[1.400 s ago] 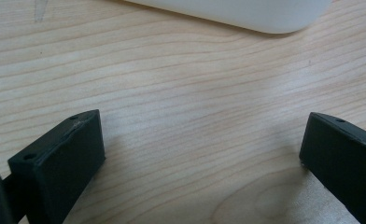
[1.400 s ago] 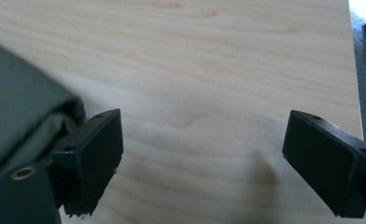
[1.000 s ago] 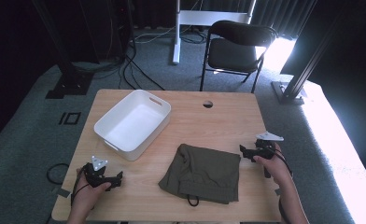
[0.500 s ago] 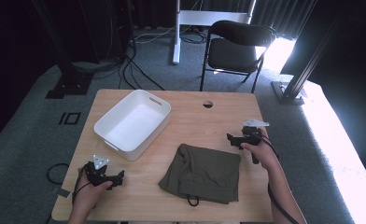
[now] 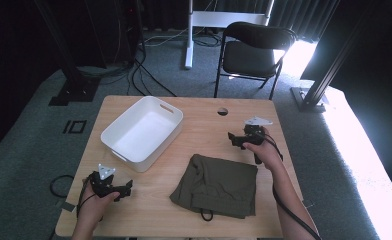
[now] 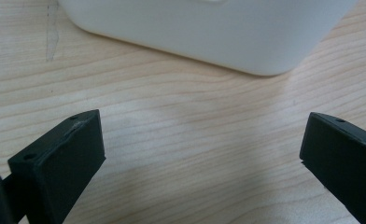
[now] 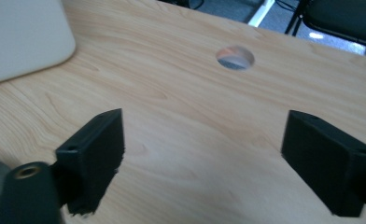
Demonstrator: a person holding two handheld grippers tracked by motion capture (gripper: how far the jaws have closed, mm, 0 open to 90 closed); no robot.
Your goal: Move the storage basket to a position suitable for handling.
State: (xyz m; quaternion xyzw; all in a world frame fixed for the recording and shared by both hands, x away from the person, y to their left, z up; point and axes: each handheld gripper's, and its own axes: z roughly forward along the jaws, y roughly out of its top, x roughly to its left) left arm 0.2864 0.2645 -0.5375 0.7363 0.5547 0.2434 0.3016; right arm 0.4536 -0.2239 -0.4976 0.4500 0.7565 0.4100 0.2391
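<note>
A folded olive-green garment (image 5: 216, 186) lies on the wooden table (image 5: 204, 125), right of centre near the front edge, a dark cord trailing from its near hem. A white plastic bin (image 5: 141, 132) stands empty at the back left; its rounded corner (image 6: 246, 37) shows close ahead in the left gripper view. My left gripper (image 5: 126, 187) rests open at the front left, just in front of the bin, nothing between its jaws. My right gripper (image 5: 232, 140) hovers open above bare wood just beyond the garment's far right corner, pointing left.
A round cable hole (image 5: 222, 111) pierces the table near its back edge, also ahead of the right gripper (image 7: 235, 57). A black folding chair (image 5: 251, 50) stands behind the table. Cables (image 5: 149, 65) and stand legs lie on the grey carpet.
My right gripper has moved away from the front right edge, back and leftward, to a spot beyond the garment's far corner. The left gripper has stayed put.
</note>
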